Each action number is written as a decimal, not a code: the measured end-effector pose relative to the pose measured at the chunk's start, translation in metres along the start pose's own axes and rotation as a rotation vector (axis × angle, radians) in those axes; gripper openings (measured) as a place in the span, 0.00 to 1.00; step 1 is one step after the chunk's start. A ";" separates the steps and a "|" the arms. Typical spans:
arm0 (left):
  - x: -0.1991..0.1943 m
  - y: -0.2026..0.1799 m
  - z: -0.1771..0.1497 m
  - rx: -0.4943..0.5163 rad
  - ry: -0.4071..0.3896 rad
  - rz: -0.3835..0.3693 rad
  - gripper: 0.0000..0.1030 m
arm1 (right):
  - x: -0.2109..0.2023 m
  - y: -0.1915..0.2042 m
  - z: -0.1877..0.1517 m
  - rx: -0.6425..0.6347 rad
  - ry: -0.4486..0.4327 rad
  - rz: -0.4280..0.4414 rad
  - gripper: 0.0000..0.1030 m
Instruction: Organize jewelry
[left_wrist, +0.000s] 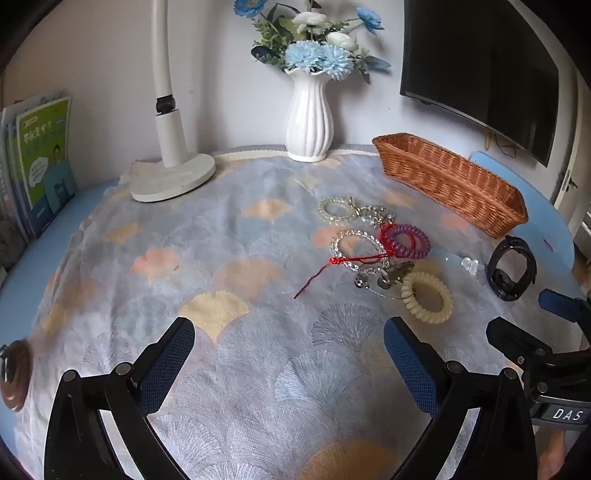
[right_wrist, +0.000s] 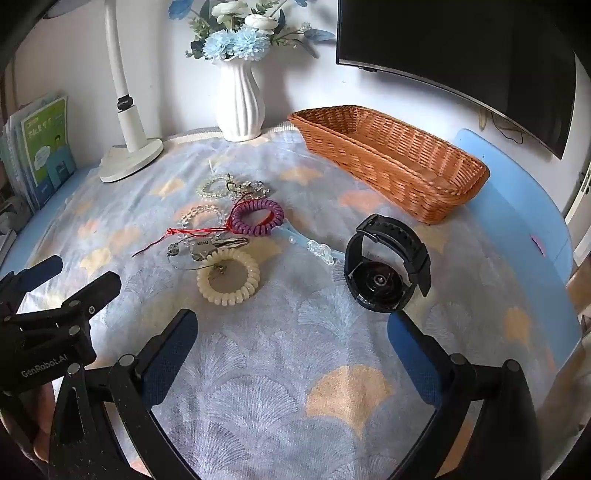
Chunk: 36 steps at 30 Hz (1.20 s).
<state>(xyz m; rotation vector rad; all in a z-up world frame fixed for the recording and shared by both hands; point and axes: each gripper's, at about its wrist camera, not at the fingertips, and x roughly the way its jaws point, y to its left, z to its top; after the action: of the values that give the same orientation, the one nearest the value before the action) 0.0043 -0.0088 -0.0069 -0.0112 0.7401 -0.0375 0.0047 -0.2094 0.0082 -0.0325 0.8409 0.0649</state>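
A heap of jewelry lies on the patterned cloth: a cream coil bracelet (right_wrist: 228, 281) (left_wrist: 427, 297), a purple coil bracelet (right_wrist: 257, 217) (left_wrist: 410, 239), clear bead bracelets (left_wrist: 335, 210), a red cord (right_wrist: 173, 236), keys, and a pale blue strap (right_wrist: 317, 249). A black watch (right_wrist: 388, 266) (left_wrist: 511, 267) stands on its side to the right. An empty wicker basket (right_wrist: 391, 162) (left_wrist: 450, 181) sits behind. My left gripper (left_wrist: 288, 343) is open and empty, short of the heap. My right gripper (right_wrist: 291, 332) is open and empty, just short of the watch.
A white vase (left_wrist: 309, 122) with blue flowers stands at the back. A white lamp base (left_wrist: 173, 177) sits back left, books (left_wrist: 40, 162) at the far left. A dark screen (right_wrist: 461, 48) hangs at the back right. The table edge curves along the right.
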 end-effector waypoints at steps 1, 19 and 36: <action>0.000 0.000 0.000 0.001 -0.001 0.003 0.99 | 0.000 0.000 0.000 0.000 0.000 0.001 1.00; 0.003 0.001 -0.001 -0.007 0.027 -0.024 0.99 | 0.001 0.001 -0.001 0.006 0.011 0.009 1.00; 0.005 0.000 0.001 -0.006 0.039 -0.030 0.99 | 0.006 0.000 0.000 0.008 0.024 0.016 1.00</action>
<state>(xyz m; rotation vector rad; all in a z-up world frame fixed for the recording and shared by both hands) 0.0088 -0.0088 -0.0099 -0.0275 0.7788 -0.0646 0.0085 -0.2090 0.0038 -0.0193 0.8654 0.0766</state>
